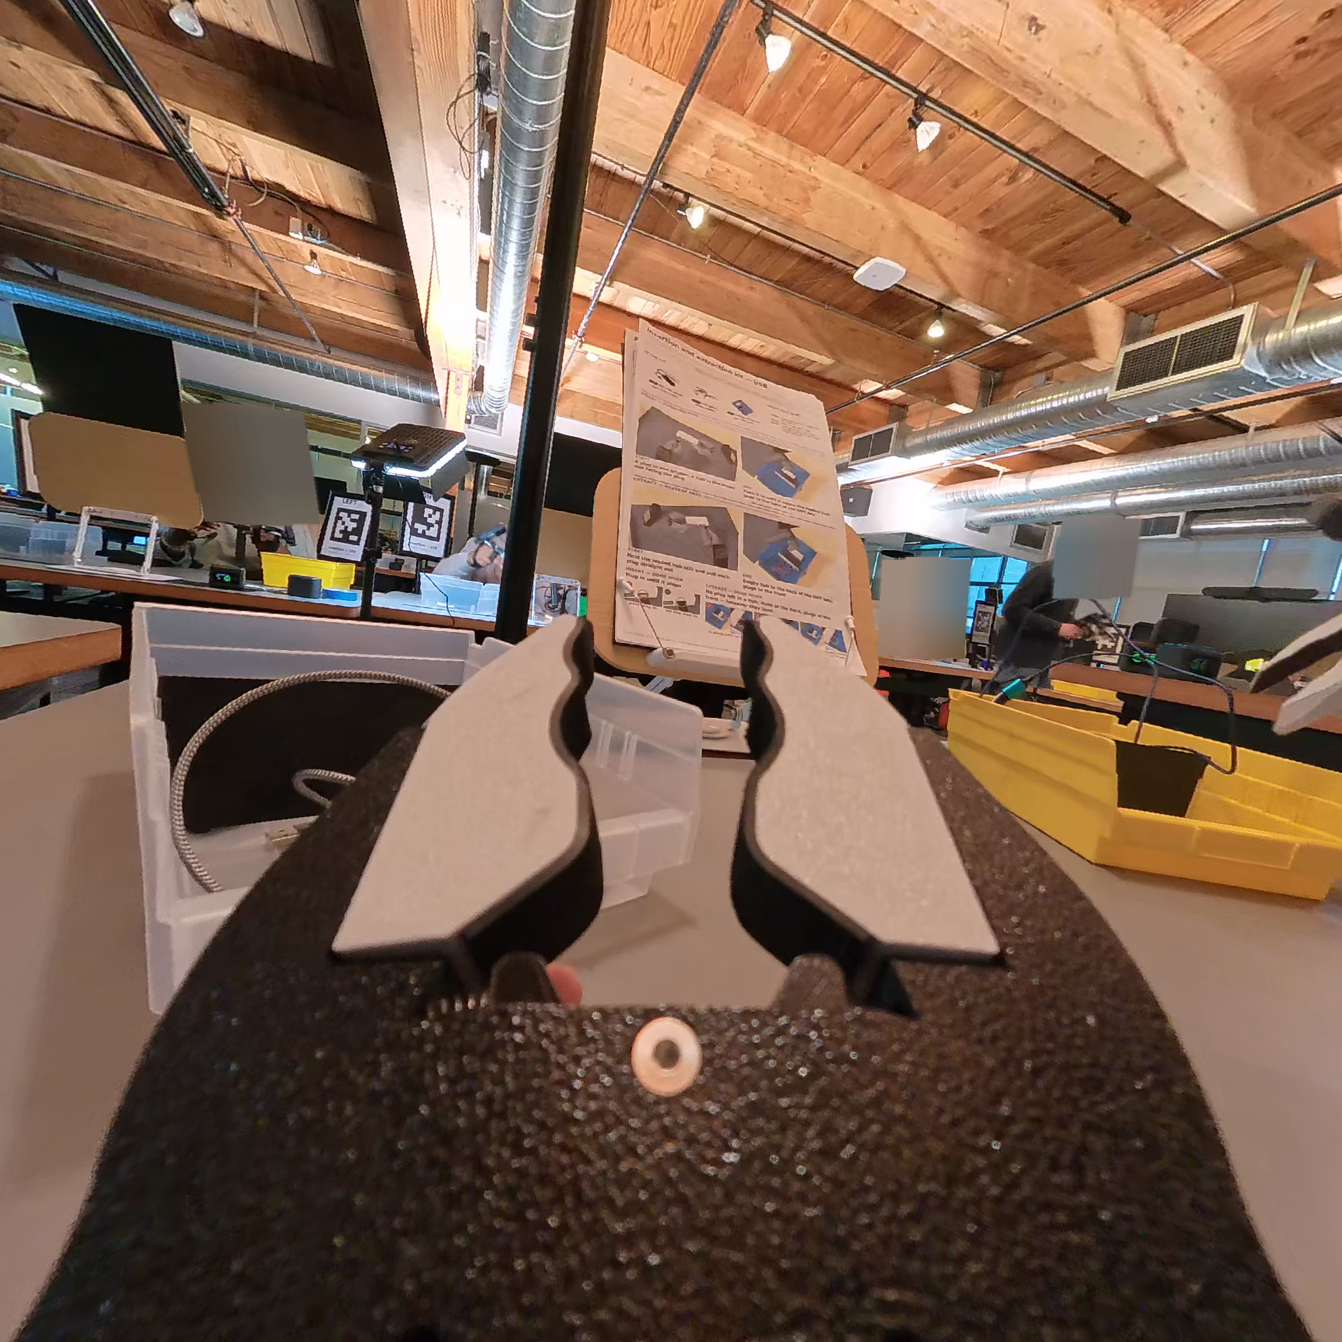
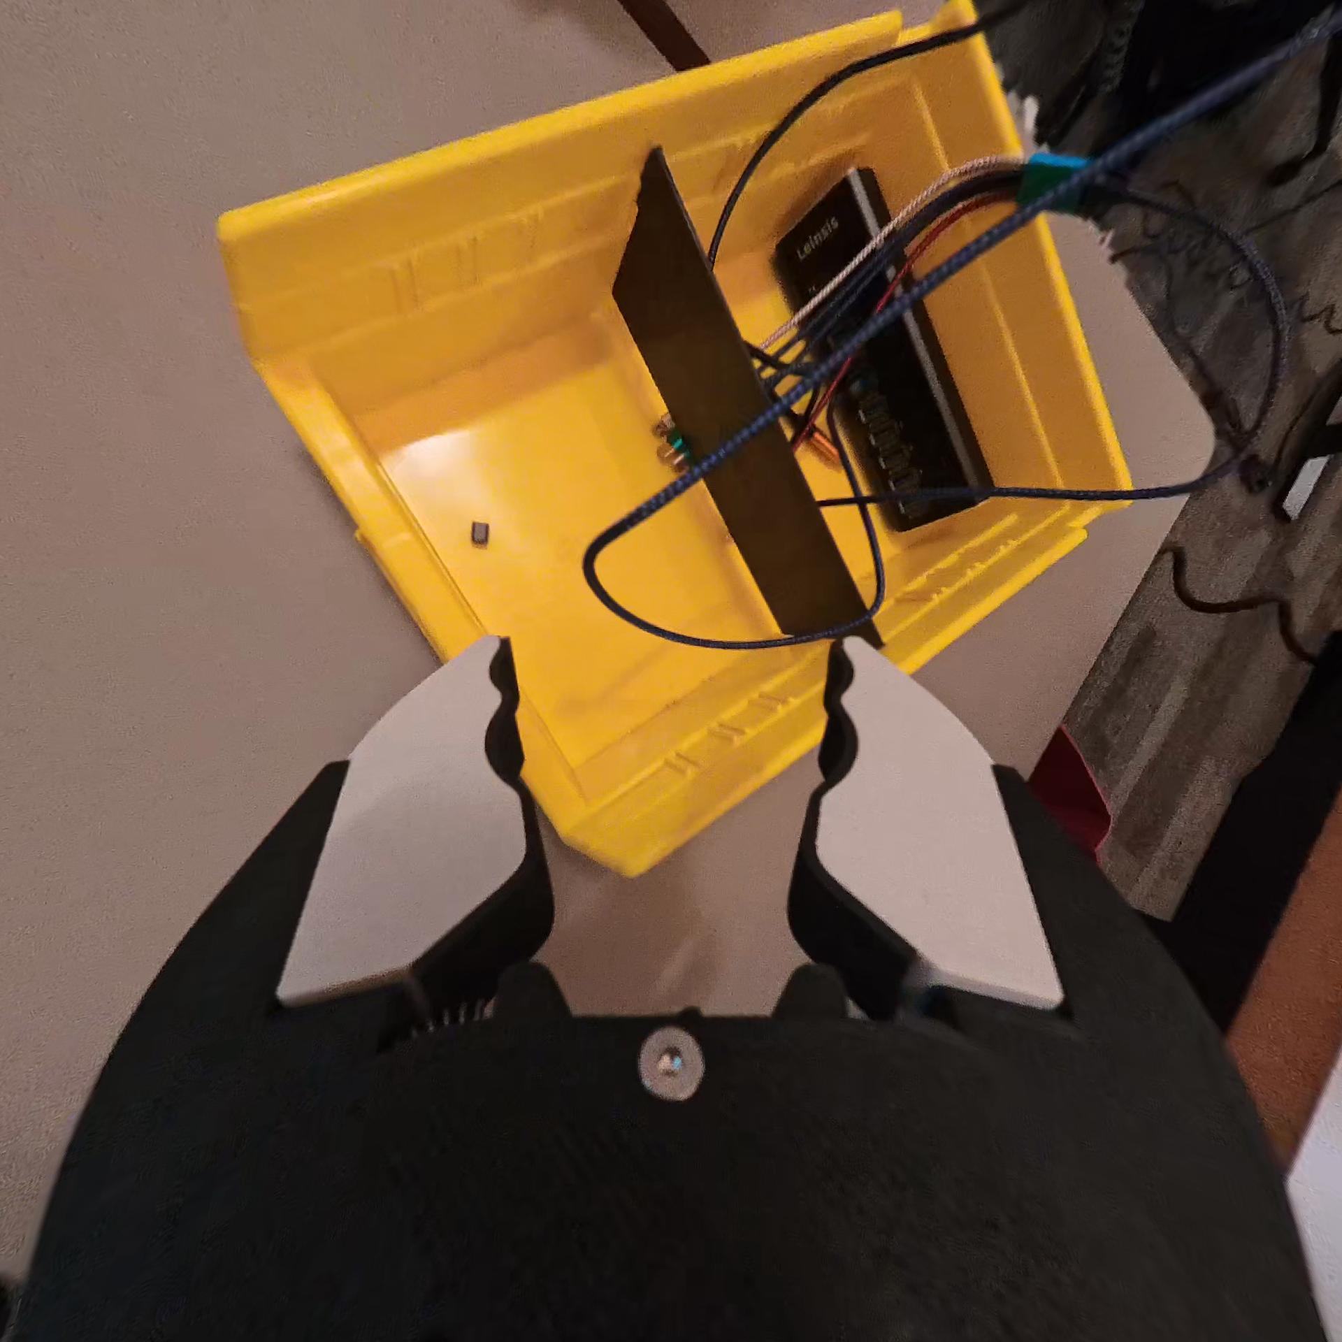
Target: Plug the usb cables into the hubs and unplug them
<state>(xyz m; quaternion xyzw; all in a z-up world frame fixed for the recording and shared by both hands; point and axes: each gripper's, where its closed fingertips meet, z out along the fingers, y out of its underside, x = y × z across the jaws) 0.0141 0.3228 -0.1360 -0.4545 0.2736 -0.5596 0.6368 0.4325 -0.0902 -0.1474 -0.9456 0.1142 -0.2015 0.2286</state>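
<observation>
Right gripper (image 2: pixel 668 653) above yellow bin (image 2: pixel 465 290), jaws wide apart, empty. Black hub (image 2: pixel 893 348) in far compartment behind dark divider (image 2: pixel 719 392), thin cables (image 2: pixel 726 457) draped across: limp, light, likely to snag; best gripped at rigid plugs. Left gripper (image 1: pixel 664 639) parted, empty, beside white bin (image 1: pixel 156 733) holding braided cable (image 1: pixel 190 755). Open table around.

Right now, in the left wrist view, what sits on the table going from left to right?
White bin with a braided cable → left gripper, open, in the middle → stand with the instruction sheet behind it → yellow bin with a black divider → edge of the right gripper.
</observation>
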